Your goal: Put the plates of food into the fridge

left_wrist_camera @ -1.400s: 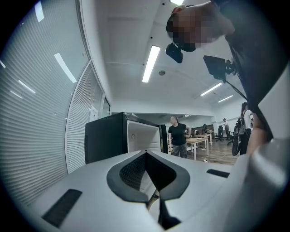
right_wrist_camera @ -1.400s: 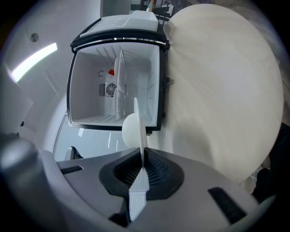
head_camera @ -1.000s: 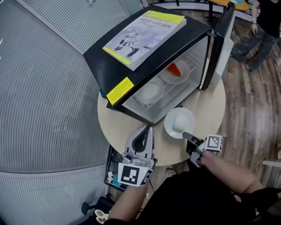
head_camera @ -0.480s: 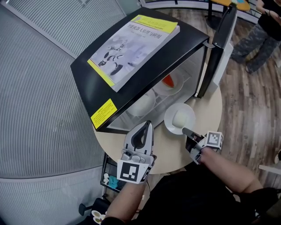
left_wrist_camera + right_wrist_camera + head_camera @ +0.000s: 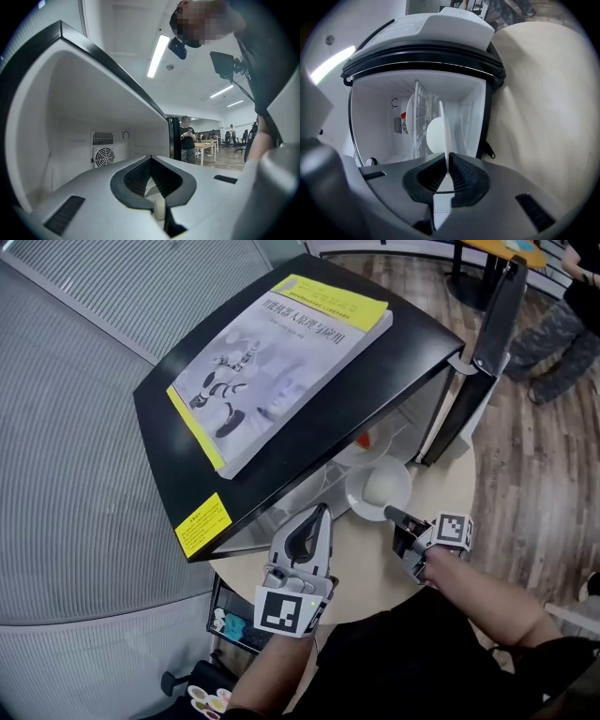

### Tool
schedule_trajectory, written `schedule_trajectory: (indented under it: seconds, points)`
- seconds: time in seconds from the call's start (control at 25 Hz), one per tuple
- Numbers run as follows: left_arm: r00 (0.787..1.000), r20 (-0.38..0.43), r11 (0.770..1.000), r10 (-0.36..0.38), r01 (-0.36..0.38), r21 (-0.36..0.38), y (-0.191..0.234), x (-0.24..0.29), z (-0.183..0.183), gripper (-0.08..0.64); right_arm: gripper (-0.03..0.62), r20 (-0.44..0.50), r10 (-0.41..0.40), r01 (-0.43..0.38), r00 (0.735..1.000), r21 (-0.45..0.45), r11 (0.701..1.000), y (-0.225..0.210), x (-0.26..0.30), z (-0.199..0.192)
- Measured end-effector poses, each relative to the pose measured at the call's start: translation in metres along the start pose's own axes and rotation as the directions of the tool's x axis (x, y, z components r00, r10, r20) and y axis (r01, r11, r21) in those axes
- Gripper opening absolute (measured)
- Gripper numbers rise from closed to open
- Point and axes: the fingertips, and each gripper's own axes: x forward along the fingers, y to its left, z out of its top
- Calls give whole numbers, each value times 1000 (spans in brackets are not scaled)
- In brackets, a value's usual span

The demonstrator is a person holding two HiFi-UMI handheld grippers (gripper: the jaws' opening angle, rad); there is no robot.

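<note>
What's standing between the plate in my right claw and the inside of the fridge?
Nothing visible. The fridge door stands open, and the plate, pinched at its rim by the right claw, is already at the mouth. Another plate sits deeper inside, not across the opening.

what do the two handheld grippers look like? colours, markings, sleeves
Both alike: the left gripper and right gripper have grey moulded shells, and their jaws are lined with black ribbed pads. Each carries a white marker cube with black square patterns at its rear. The person wears a black top; the forearms are uncovered.
</note>
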Motion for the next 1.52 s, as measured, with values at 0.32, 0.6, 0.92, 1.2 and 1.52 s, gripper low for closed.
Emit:
schedule_trajectory:
  seconds: [0.32, 0.6, 0.92, 1.2, 1.52]
  points:
    - [999, -17, 999, 31, -32, -34, 20, 22, -19, 2, 18, -59, -59, 57, 996, -33, 998, -10, 27, 19]
    - [998, -40, 998, 53, -55, -37, 39, 31, -28, 2, 18, -115, -80, 73, 990, -59, 996, -16, 57, 31]
    - [994, -65, 994, 86, -90, -62, 50, 36, -34, 2, 18, -215, -241, 190, 946, -231, 954, -27, 91, 42]
    - [993, -69, 993, 92, -97, -73, 52, 39, -34, 2, 20, -187, -343, 225, 921, -463, 857, -16, 114, 58]
    - [992, -74, 992, 105, -110, -61, 53, 33, -31, 2, 75, -71, -469, 296, 881, -688, 662, -30, 117, 85]
